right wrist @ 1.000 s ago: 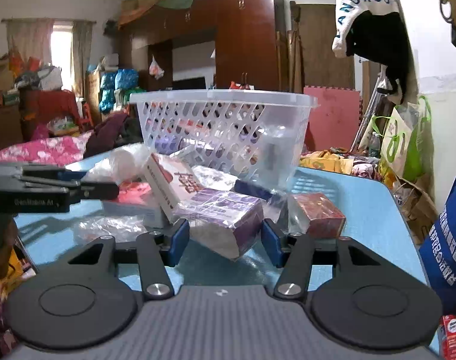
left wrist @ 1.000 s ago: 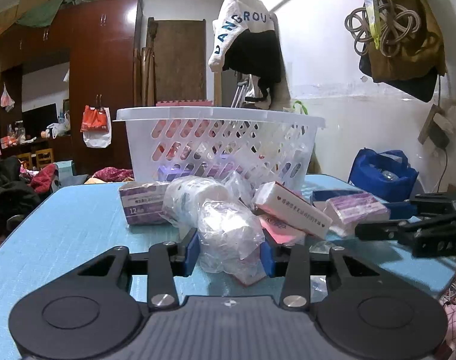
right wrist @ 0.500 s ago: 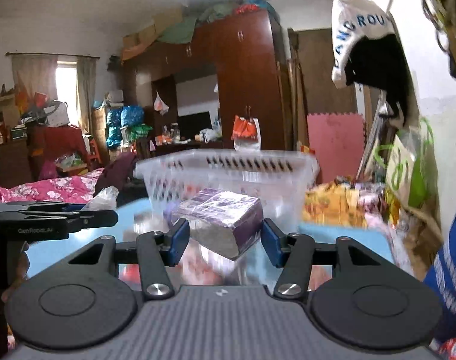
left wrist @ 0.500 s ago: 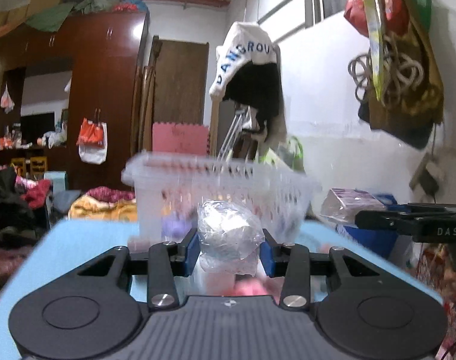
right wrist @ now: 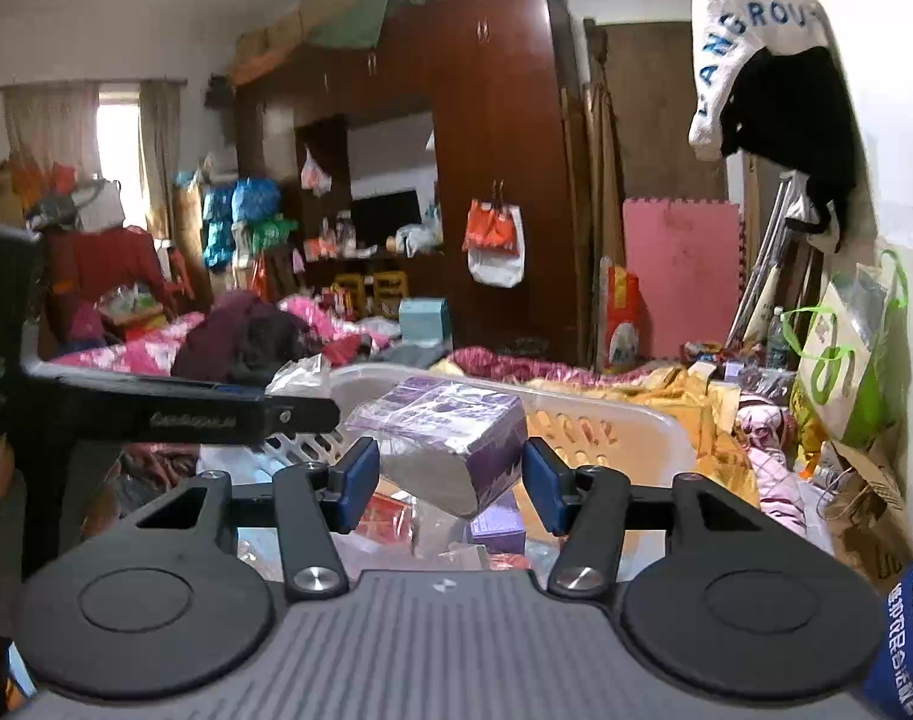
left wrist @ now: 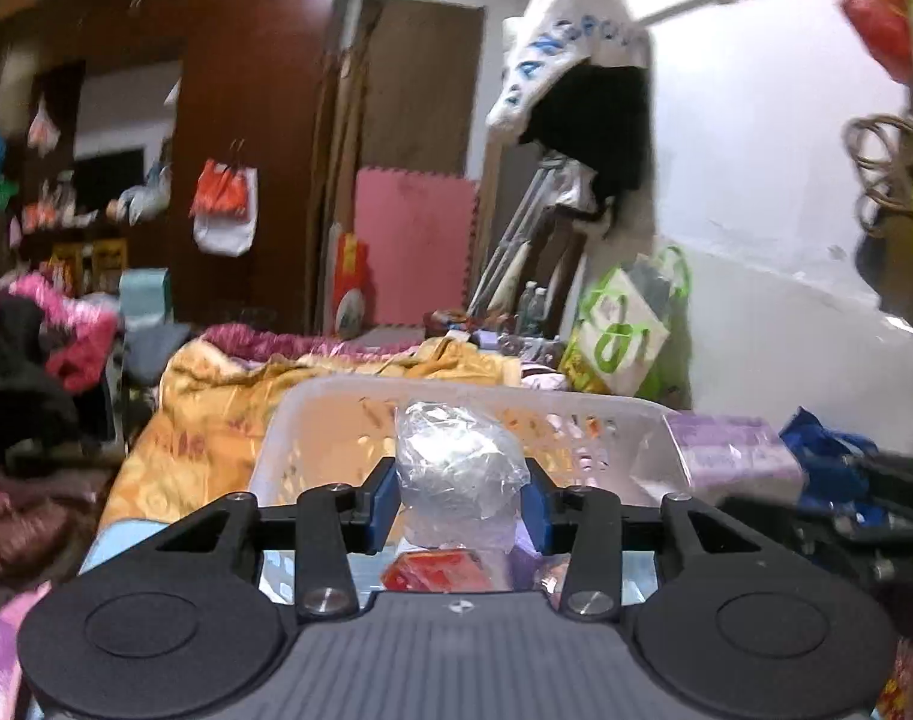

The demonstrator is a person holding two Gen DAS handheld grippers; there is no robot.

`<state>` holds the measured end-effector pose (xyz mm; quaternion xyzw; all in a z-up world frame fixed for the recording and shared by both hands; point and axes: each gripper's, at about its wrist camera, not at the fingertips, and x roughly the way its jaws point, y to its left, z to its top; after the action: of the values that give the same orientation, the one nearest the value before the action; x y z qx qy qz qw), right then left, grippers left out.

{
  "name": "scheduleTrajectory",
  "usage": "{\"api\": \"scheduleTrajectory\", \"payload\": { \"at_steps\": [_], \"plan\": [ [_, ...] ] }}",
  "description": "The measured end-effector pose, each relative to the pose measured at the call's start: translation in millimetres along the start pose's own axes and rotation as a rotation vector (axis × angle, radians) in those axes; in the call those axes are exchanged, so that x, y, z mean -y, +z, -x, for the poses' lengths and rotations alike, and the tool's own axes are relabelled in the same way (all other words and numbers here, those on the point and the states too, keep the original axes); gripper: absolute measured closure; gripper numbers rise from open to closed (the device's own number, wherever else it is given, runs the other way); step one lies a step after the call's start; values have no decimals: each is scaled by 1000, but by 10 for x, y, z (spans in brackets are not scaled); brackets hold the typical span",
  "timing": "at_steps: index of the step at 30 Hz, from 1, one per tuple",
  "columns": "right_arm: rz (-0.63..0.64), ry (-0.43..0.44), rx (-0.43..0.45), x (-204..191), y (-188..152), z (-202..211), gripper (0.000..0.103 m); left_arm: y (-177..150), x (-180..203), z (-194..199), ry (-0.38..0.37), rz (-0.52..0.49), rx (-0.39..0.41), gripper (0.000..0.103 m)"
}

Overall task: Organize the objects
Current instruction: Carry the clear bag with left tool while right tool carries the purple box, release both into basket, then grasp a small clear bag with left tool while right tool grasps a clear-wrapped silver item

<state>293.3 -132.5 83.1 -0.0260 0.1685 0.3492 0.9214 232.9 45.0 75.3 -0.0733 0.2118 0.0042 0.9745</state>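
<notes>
Between our left gripper's (left wrist: 459,495) blue pads (left wrist: 380,495) sits a crinkled clear plastic bag (left wrist: 456,474) with something pale inside, both pads pressed against its sides, so we have it clamped and held above the white basket (left wrist: 312,438). Below the bag, down inside the basket, we see a red packet (left wrist: 438,576), and a purple one beside it. In the right wrist view our right gripper (right wrist: 450,477) has its pads (right wrist: 360,474) to either side of a purple box (right wrist: 450,435) in shiny wrap; the box hangs tilted between them over the basket (right wrist: 624,426), though small gaps show between the pads and the box, so we cannot tell whether the jaws are clamping it or have let go. Under it, in the basket, lie another purple box (right wrist: 497,519) and red packets (right wrist: 384,516). From the left view that same purple box (left wrist: 732,456) shows at the basket's right rim, with the right gripper's dark body (left wrist: 846,510) behind it. From the right view the left gripper's black arm (right wrist: 174,414) reaches across from the left, its bag (right wrist: 297,375) peeking above it. Beyond the basket lie a yellow blanket (right wrist: 684,402) and a green-handled bag (right wrist: 846,360) against the wall, with a brown wardrobe (right wrist: 492,150) further back.
</notes>
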Motion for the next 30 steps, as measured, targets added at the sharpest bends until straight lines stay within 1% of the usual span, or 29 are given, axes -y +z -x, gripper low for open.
{"api": "scheduleTrajectory", "payload": {
  "at_steps": [1, 2, 3, 4, 5, 6, 8, 10, 11, 12, 13, 16, 18, 20, 21, 22, 23, 24, 26, 27, 28, 29, 30],
  "plan": [
    [2, 11, -14, -3, -11, -1, 45, -5, -36, -33, 11, 5, 3, 52],
    [5, 22, -28, 0, -21, -23, 45, -18, -55, -47, 21, 0, 5, 46],
    [2, 18, -25, 4, -34, -37, 39, -27, -61, -61, 31, -15, 4, 27],
    [2, 2, -14, -7, -52, -6, 32, -36, -68, -55, 46, -28, 9, 23],
    [7, -12, 1, -34, -67, 48, 16, -38, -58, -21, 57, -39, 25, 23],
    [10, -18, 21, -36, -82, 115, 7, -48, -56, 35, 54, -50, 40, 23],
    [-19, -6, 67, 9, -130, 295, 7, -42, -80, 174, 10, -51, 59, 23],
    [-97, 72, 81, 114, -217, 505, 4, -126, -89, 408, -61, -46, 94, 22],
    [-132, 115, 88, 171, -291, 611, 0, -207, -93, 530, -89, -47, 111, 19],
    [-151, 143, 95, 218, -395, 727, 0, -321, -77, 652, -107, -54, 120, 14],
    [-152, 146, 91, 235, -473, 793, 0, -483, -43, 765, -118, -72, 123, 13],
    [-130, 78, 47, 252, -826, 924, 0, -1002, 131, 1000, -124, -114, 100, 13],
    [-147, 46, 20, 299, -1085, 942, 0, -1358, 246, 1116, -151, -135, 92, 13],
    [-172, 36, 10, 359, -1267, 944, 0, -1605, 377, 1184, -176, -149, 94, 13],
    [-190, 33, 3, 388, -1344, 940, 0, -1709, 477, 1200, -189, -175, 88, 14],
    [-206, 29, 0, 417, -1383, 937, 0, -1757, 557, 1191, -186, -202, 81, 18],
    [-225, 26, 0, 442, -1430, 930, 0, -1794, 637, 1185, -170, -231, 79, 19],
    [-234, 24, -3, 449, -1426, 925, 0, -1843, 726, 1169, -136, -259, 79, 20],
    [-217, 25, -20, 414, -1433, 898, 0, -1904, 812, 1106, -79, -289, 57, 25],
    [-204, 30, -35, 406, -1421, 894, 0, -1927, 823, 1066, -72, -289, 45, 31],
    [-191, 39, -41, 381, -1413, 880, 1, -1945, 832, 1015, -75, -290, 26, 32],
    [-185, 42, -39, 343, -1409, 877, 5, -1965, 842, 968, -80, -294, 8, 32],
    [-166, 43, -55, 300, -1395, 841, 11, -1996, 849, 923, -87, -305, -9, 32]
  ]
}}
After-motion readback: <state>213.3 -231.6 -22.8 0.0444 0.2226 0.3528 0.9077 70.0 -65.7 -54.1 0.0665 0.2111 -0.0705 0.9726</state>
